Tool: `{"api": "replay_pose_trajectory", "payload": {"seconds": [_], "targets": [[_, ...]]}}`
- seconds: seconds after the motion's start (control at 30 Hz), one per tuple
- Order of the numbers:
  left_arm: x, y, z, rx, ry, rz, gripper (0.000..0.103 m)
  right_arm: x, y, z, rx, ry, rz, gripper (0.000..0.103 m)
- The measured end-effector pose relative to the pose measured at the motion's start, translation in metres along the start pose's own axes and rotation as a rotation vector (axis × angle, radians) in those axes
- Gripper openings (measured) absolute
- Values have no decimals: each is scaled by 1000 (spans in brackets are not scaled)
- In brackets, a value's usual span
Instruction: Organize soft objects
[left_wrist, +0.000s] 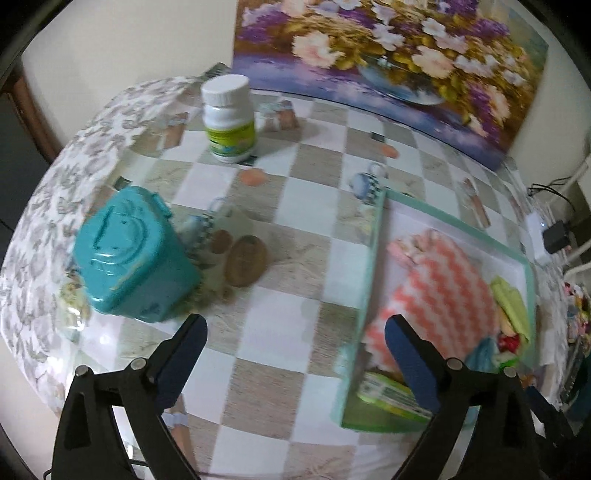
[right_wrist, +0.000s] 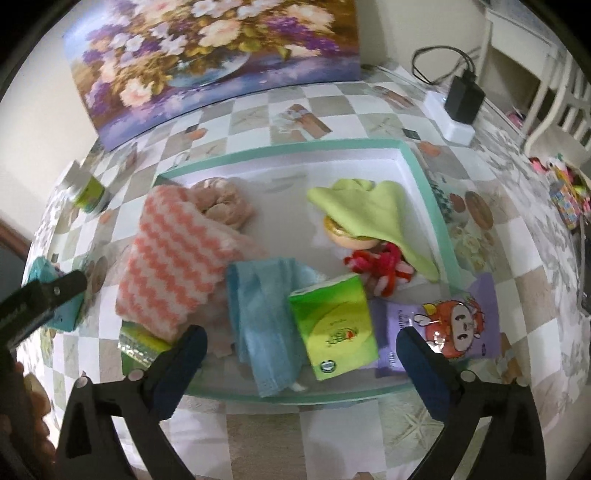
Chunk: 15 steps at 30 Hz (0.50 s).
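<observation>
A shallow white tray with a teal rim (right_wrist: 421, 177) holds soft things: a pink zigzag towel (right_wrist: 177, 266), a beige plush (right_wrist: 225, 201), a blue face mask (right_wrist: 262, 317), a green tissue pack (right_wrist: 334, 326), a lime cloth (right_wrist: 373, 210) over a round toy, a red-white fuzzy piece (right_wrist: 384, 269) and a purple cartoon pack (right_wrist: 454, 325). My right gripper (right_wrist: 301, 345) is open and empty above the tray's near edge. My left gripper (left_wrist: 295, 338) is open and empty over the tablecloth, left of the tray (left_wrist: 373, 266). The towel (left_wrist: 443, 284) also shows in the left wrist view.
A teal tin (left_wrist: 129, 258) stands at the left and a white pill bottle (left_wrist: 229, 118) behind it. A flower painting (left_wrist: 388, 66) leans on the wall. A charger on a white power strip (right_wrist: 461, 107) sits at the back right. The checkered tablecloth (left_wrist: 277, 369) covers the table.
</observation>
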<state>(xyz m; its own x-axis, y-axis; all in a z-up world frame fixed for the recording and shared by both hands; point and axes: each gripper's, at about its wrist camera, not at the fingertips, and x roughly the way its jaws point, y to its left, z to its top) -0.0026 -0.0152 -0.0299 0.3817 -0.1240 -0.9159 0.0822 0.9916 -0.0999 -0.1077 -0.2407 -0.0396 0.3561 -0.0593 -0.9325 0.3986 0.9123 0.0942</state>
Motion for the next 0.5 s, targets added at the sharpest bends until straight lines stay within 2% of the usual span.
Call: {"api": "replay_pose_trajectory", "payload": {"seconds": [0.33,0.5], "targets": [[-23,8,-7,76,-45,36,97,-17,15,-6,-36,-51,-6,103],[-41,21,-12,53,-88,43,97,-28,23,-14,-59,-77,1,103]]}}
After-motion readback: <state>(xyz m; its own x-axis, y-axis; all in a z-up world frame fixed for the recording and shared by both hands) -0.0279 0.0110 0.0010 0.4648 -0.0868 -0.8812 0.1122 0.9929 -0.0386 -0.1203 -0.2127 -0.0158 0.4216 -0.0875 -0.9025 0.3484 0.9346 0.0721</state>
